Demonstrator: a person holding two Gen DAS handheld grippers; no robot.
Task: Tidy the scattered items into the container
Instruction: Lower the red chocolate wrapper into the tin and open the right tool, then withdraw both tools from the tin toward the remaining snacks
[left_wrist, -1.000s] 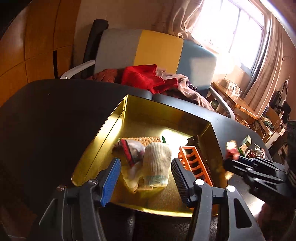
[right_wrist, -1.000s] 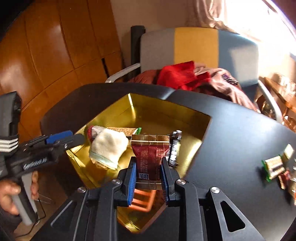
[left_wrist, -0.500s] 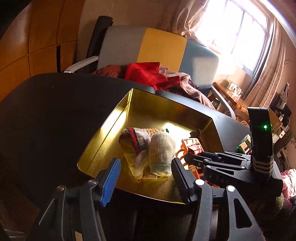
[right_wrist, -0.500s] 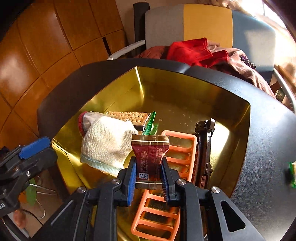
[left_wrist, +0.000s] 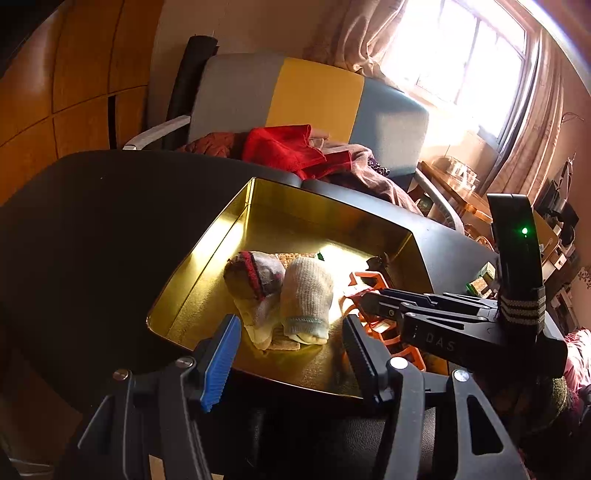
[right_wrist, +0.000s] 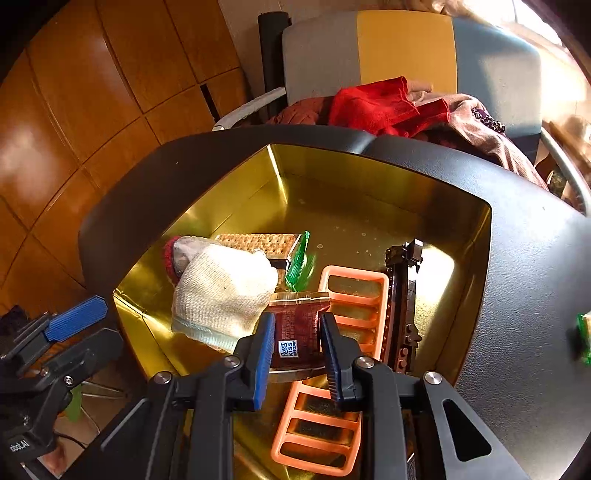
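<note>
Here the right hand-held gripper (right_wrist: 297, 341) grasps a "Ritter KISS" packet (right_wrist: 298, 332); left (left_wrist: 291, 341) released.

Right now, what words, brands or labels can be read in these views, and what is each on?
"Ritter KISS": white label on the dark red snack packet between the right gripper's pads.
"DAS": side of the right gripper, in the left wrist view; possibly cut off.
"oboLAI": left gripper's body, partly cut off.
Packet's other print: too small.
</note>
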